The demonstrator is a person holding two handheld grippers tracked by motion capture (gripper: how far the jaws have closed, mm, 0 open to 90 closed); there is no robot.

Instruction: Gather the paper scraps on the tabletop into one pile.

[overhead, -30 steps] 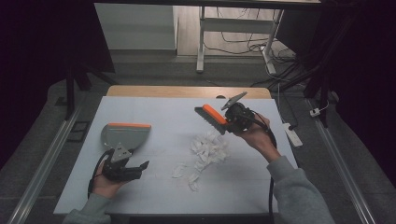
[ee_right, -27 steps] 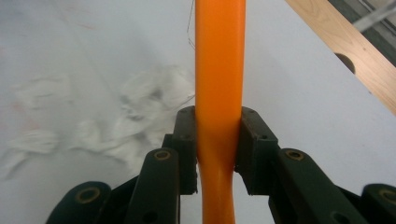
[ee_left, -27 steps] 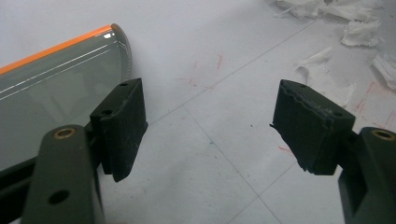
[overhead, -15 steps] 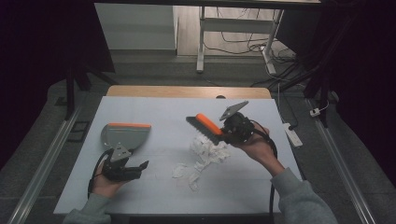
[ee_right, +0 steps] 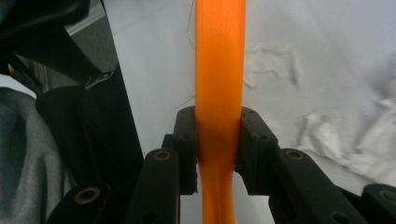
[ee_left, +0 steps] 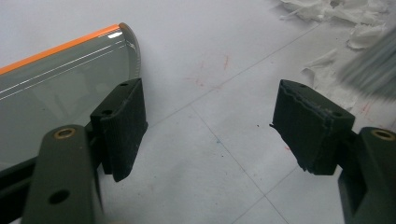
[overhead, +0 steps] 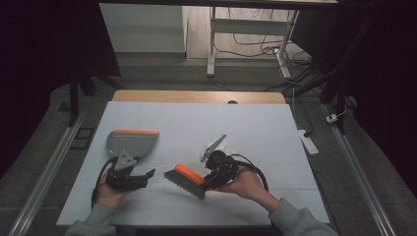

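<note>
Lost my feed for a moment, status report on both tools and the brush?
Right tool shut on brush, bristles down. Left tool open beside dustpan. Paper scraps on table, none between the jaws.

Light is falling from above onto the white table, leaving it evenly bright while the room around it is sinking into near black. Shadows on the tabletop are staying faint. In the left gripper view a thin strip of glare is running along the dustpan, and grey bristles are smearing into blur. In the right gripper view the orange handle is looking soft, and the paper scraps are blurring.
</note>
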